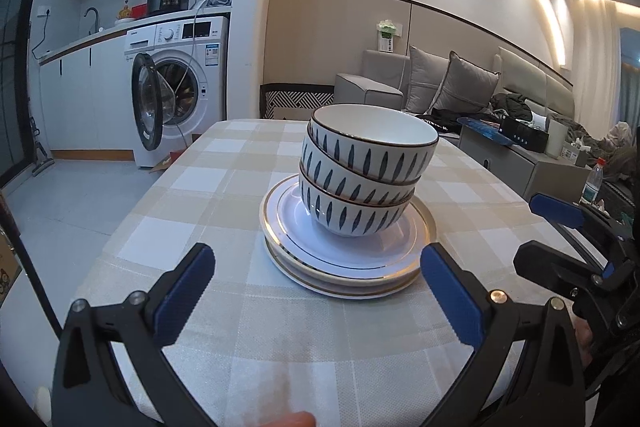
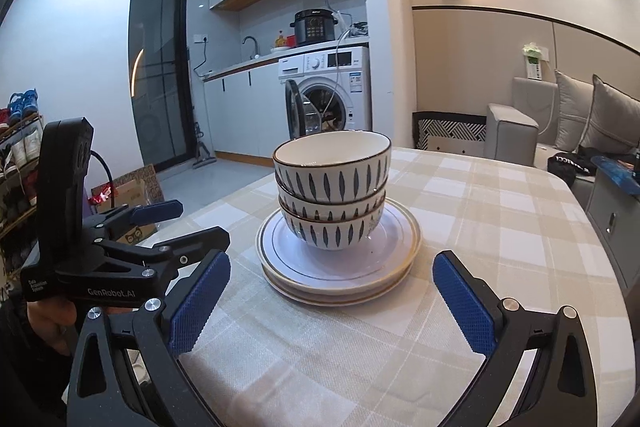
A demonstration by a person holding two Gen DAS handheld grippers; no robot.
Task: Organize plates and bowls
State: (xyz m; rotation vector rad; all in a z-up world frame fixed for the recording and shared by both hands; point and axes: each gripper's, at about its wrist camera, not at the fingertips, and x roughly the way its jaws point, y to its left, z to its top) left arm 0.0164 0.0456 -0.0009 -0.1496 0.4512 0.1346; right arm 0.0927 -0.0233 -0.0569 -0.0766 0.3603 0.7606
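Three white bowls with dark leaf marks [image 1: 364,171] [image 2: 332,195] are nested in a stack, leaning a little. They stand on a pile of white gold-rimmed plates [image 1: 344,267] [image 2: 340,279] in the middle of the checked tablecloth. My left gripper [image 1: 316,287] is open just short of the plates, nothing between its blue pads. My right gripper [image 2: 332,295] is open too, also near the plates' front edge and empty. In the left wrist view the right gripper [image 1: 548,227] shows at the right; in the right wrist view the left gripper [image 2: 184,223] shows at the left.
The table [image 1: 224,187] [image 2: 500,227] has rounded far corners and drops to a tiled floor on the left. A washing machine [image 1: 180,87] [image 2: 328,91] with its door open stands beyond. A grey sofa [image 1: 420,83] and a low cabinet [image 1: 520,155] lie to the right.
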